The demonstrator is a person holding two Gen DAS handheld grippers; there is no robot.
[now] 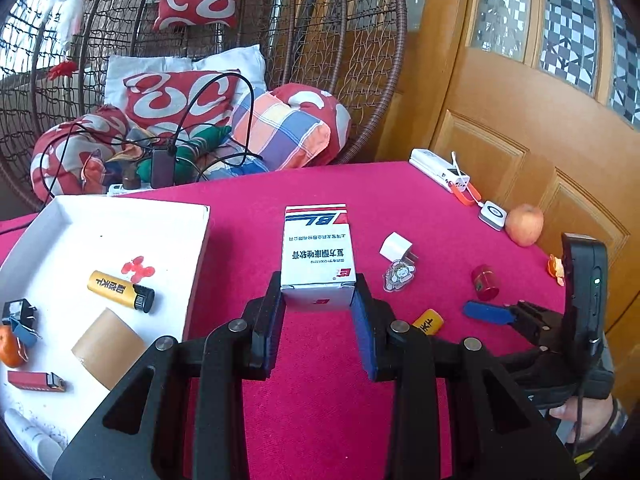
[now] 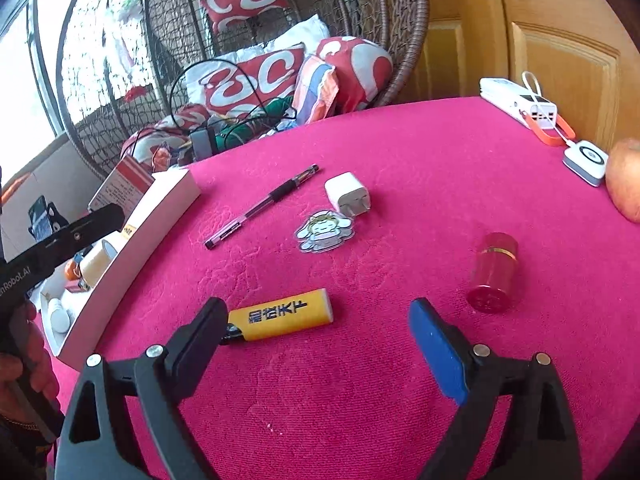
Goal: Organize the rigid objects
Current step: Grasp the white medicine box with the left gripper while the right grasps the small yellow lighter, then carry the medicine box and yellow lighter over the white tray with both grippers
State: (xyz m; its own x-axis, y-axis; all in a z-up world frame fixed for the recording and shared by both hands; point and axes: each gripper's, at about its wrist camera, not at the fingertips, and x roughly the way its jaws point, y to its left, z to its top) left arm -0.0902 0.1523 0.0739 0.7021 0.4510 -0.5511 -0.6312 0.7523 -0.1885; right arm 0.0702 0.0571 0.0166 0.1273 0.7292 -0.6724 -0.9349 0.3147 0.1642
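Note:
My left gripper (image 1: 318,300) is shut on a white medicine box (image 1: 316,248) with red and blue stripes, holding it by its near end above the pink tablecloth. The white tray (image 1: 132,206) lies to its left and holds a yellow lighter (image 1: 120,290), a cardboard roll (image 1: 108,346) and a red lighter (image 1: 36,380). My right gripper (image 2: 316,320) stands open low over the cloth. A second yellow lighter (image 2: 280,320) lies between its fingers, its black end at the left finger, the blue pad (image 2: 436,348) well apart from it.
On the cloth lie a red cylinder (image 2: 494,272), a pen (image 2: 260,208), a white charger plug (image 2: 348,194) and a cartoon charm (image 2: 326,232). A power bank (image 2: 516,104), a small white device (image 2: 586,160) and an apple (image 2: 624,176) sit by the door. A wicker chair stands behind.

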